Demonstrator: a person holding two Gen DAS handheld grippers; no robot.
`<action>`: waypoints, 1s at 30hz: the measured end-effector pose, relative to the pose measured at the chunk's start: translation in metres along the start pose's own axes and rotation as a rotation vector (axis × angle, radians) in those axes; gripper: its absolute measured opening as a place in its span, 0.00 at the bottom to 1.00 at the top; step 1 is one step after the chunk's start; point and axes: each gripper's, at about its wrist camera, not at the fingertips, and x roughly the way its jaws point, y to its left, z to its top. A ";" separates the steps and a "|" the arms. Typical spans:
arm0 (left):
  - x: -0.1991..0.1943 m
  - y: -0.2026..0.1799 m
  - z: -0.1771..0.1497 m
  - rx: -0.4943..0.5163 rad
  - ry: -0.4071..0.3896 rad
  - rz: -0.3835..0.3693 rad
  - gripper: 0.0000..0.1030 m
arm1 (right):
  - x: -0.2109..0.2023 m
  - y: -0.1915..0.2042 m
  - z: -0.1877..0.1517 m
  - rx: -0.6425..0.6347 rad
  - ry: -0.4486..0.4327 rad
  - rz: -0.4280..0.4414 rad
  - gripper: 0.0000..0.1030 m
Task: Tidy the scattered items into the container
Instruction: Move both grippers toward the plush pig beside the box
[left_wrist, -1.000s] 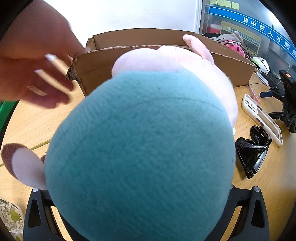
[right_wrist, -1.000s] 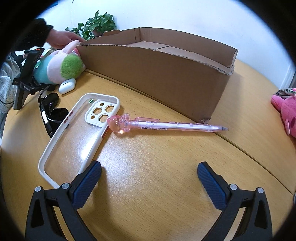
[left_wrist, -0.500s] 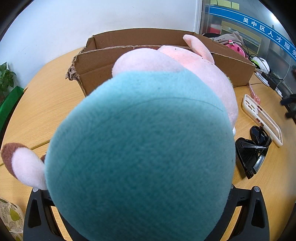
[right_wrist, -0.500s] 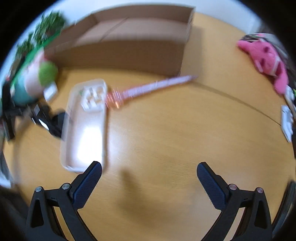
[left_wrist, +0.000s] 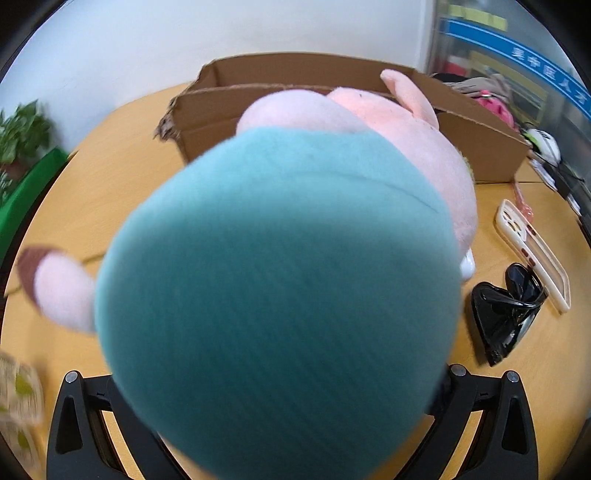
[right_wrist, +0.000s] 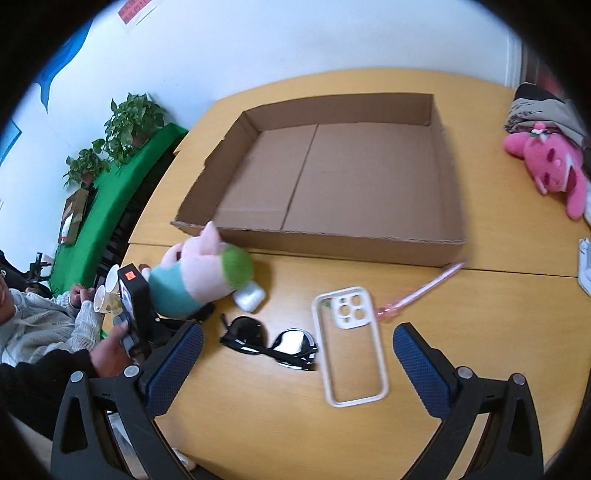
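Note:
A pig plush toy (left_wrist: 280, 280) with a teal body and pink head fills the left wrist view, right between the left gripper's arms; the fingertips are hidden behind it. In the right wrist view the plush toy (right_wrist: 199, 277) lies on the table by the near left corner of the shallow cardboard box (right_wrist: 332, 177), with the left gripper (right_wrist: 135, 314) at its teal end. My right gripper (right_wrist: 297, 354) is open and empty above black sunglasses (right_wrist: 269, 343) and a white phone case (right_wrist: 351, 343). A pink pen (right_wrist: 421, 291) and a white earbud case (right_wrist: 249, 297) lie near the box.
A bright pink plush (right_wrist: 550, 166) and a bag lie at the table's right edge. Paper cups (right_wrist: 107, 291) stand left of the left gripper. A green bench with potted plants (right_wrist: 129, 122) runs along the wall at left. The box is empty inside.
My right gripper has risen and pulled back, now looking down over the box and items. The hand near the box is gone from the left wrist view. The plush appears slightly shifted and blurred there.

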 end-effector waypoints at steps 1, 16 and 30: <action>-0.003 -0.003 -0.002 -0.004 0.026 0.003 1.00 | 0.003 0.004 -0.001 -0.011 0.008 -0.004 1.00; -0.208 0.001 0.031 -0.444 -0.065 0.138 1.00 | -0.028 0.074 0.007 -0.207 0.027 0.153 1.00; -0.272 -0.042 0.085 -0.374 -0.144 0.132 1.00 | -0.076 0.111 0.011 -0.336 -0.043 0.099 1.00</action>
